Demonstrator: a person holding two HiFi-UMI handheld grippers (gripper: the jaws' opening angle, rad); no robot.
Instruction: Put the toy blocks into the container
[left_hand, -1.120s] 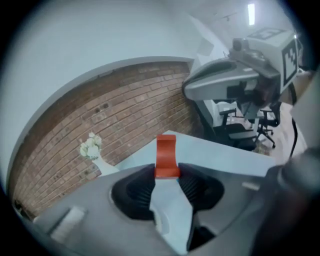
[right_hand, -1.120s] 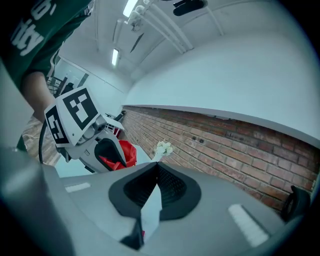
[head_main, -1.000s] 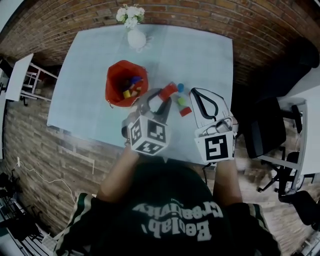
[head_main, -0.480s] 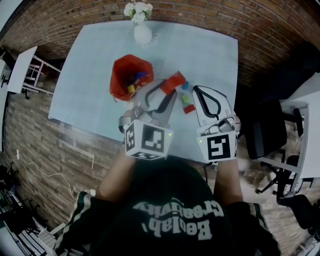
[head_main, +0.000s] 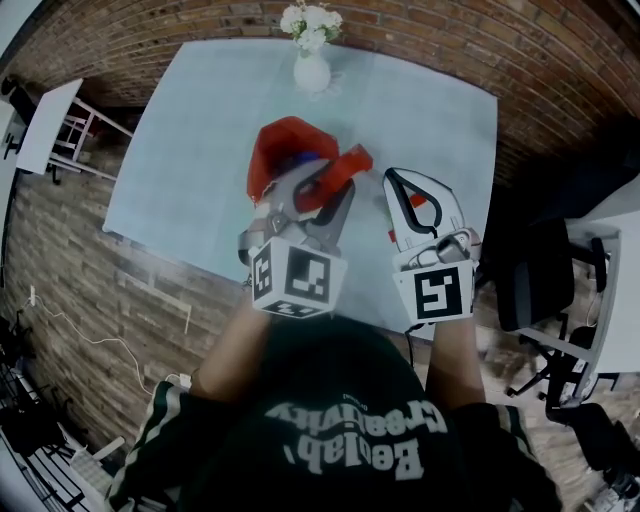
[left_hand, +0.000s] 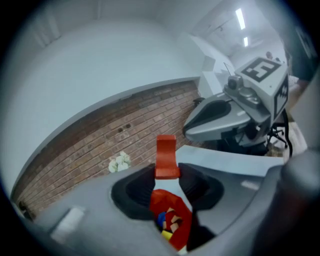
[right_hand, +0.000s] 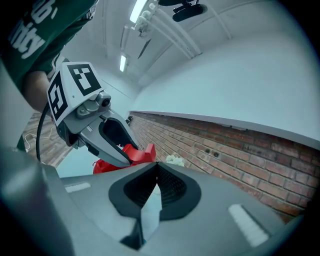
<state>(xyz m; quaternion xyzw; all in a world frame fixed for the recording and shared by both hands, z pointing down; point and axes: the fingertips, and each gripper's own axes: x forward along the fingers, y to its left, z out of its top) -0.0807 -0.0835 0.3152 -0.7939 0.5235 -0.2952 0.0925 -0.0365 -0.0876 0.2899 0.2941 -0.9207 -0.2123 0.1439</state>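
While the left claw (left_hand: 167, 171) grips a red block (left_hand: 165, 154) above the container (left_hand: 180, 230), the right claw (right_hand: 156, 169) is closed, empty.

Left gripper (head_main: 335, 182) half hides red container (head_main: 275, 150)

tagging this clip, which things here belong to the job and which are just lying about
Job: red block, held by left gripper; red container; blocks already inside it.
Lying about: vase of flowers; office chair.

Green shirt (head_main: 330, 385) — white lettering (head_main: 350, 445), striped sleeves (head_main: 152, 425)
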